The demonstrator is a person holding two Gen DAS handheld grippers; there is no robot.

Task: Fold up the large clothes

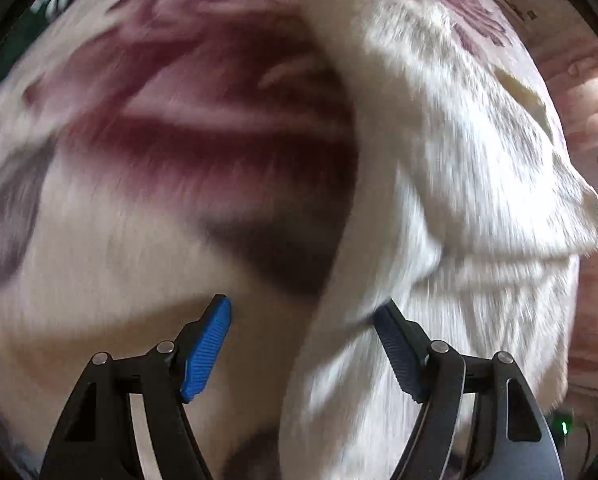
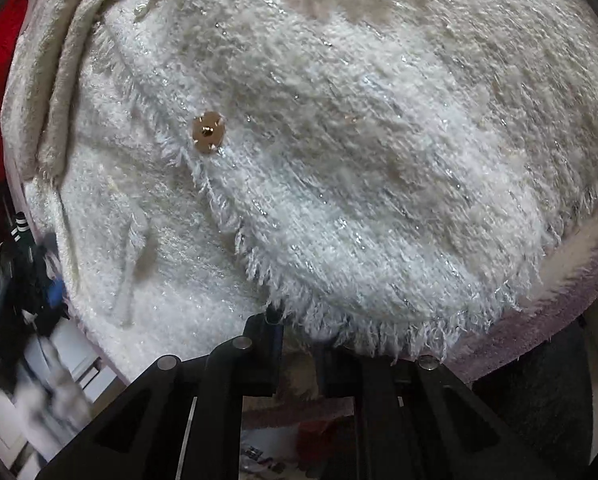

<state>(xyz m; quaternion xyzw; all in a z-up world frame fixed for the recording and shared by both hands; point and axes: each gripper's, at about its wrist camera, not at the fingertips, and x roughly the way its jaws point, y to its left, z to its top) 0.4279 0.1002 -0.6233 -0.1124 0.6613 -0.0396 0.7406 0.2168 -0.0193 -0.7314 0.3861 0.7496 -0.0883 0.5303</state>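
The fluffy white knitted cardigan with silvery threads (image 2: 339, 168) lies spread over a plush cream blanket printed with big maroon flowers (image 1: 147, 128), which covers what looks like a bed. A round gold button (image 2: 208, 132) sits on its front, beside a fringed edge that runs down toward the hem.

The right tool (image 2: 297, 344) points steeply down at the near fringed hem; its black fingers stand close together, nearly closed, with the fringe bunched right at their tips. The tips are buried in the fuzz, so I cannot tell for certain how much cloth they pinch, but they appear clamped on the hem.

The left tool (image 1: 303, 344) hangs over the blanket with its blue ribbed pads (image 1: 207, 352) about half apart. A fold of the white garment drapes down between them, brushing the right-hand pad while the left-hand pad stands clear of it. That view is smeared with motion blur.

At the far left edge of the right view, dark clothing (image 2: 23, 280) hangs blurred.
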